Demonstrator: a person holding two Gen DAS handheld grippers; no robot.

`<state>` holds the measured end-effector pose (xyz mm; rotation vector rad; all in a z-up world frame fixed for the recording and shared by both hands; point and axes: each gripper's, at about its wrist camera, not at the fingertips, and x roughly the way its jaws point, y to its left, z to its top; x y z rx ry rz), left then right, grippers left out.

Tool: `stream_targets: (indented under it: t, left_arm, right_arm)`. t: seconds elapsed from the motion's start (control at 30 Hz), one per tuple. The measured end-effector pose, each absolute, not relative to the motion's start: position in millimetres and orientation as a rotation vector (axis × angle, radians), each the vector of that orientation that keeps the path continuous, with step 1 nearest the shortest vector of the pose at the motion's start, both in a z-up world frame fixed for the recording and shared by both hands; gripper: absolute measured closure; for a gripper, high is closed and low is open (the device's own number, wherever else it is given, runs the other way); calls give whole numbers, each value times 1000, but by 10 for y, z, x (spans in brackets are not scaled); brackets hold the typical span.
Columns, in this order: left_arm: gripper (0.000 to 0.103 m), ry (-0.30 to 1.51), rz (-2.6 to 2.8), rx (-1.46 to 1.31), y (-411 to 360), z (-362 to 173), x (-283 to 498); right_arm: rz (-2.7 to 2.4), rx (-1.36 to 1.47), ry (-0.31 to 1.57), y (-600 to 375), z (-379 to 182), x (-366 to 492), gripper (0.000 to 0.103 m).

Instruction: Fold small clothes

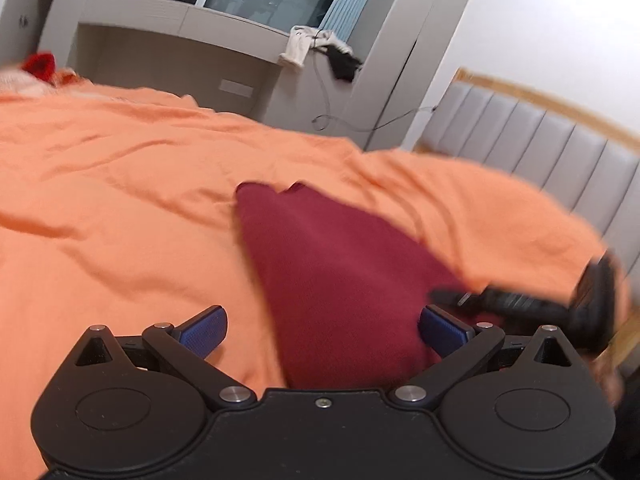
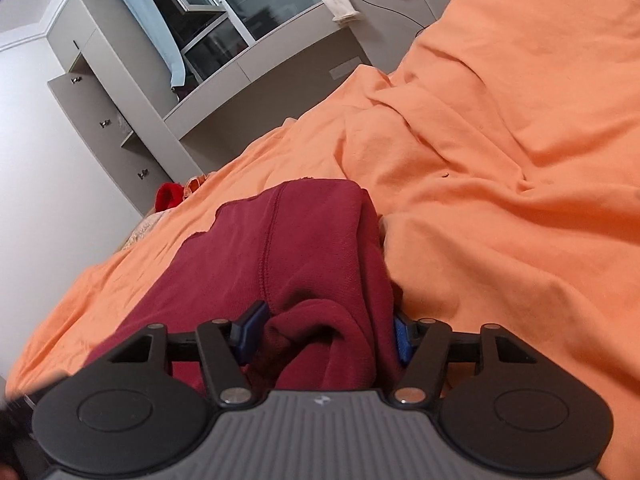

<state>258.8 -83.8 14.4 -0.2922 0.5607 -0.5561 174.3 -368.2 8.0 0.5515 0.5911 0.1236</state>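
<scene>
- Maroon garment (image 1: 332, 276) lies on the orange bedsheet (image 1: 120, 184), partly folded, seam running down its top layer.
- Left tool (image 1: 322, 330): blue pads spread wide apart, gripping nothing; the garment's near end sits between them, nearer the right-side pad, no contact visible.
- Right tool (image 2: 324, 330): a bunched fold of the maroon garment (image 2: 288, 248) sits between its blue pads; jaws partly apart, cannot tell whether the pads press the cloth.
- In the left wrist view the right tool (image 1: 444, 295) comes in at the garment's right edge, blurred.
- Beyond the garment: grey cabinet (image 2: 120, 92), small red item (image 2: 170, 195) at the sheet's far edge.
</scene>
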Motion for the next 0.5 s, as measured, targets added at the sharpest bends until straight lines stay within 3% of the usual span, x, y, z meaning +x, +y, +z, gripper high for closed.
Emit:
stream_targets:
  t: [0.2, 0.5]
  left_arm:
    - [1, 592, -529, -265, -905, 210, 2872]
    - [0, 651, -537, -343, -847, -125, 3058]
  right_arm:
    - [126, 558, 589, -3672, 55, 1763, 36]
    - [125, 547, 570, -3641, 23, 1726, 33]
